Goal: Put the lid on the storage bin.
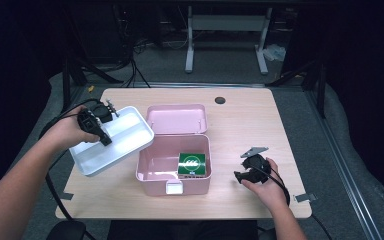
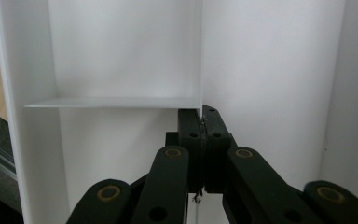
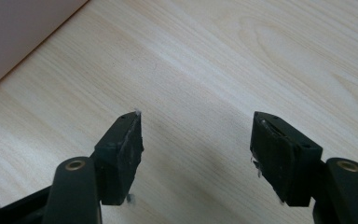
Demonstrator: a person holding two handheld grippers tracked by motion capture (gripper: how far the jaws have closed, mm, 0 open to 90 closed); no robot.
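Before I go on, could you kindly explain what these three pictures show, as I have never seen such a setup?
A person sits at a light wooden table, holding a black two-jaw gripper in each hand. The high view looks down from above; the other two come from cameras riding on the grippers. On the table stands an open pink plastic box with a small green packet inside. The left gripper is clamped on the inner divider of a white plastic compartment tray, held tilted beside the box. The right gripper is open and holds nothing, over bare wood.

I work in what looks like a lab: my wooden table stands on grey carpet amid black curtains, floor cables and a white desk frame.
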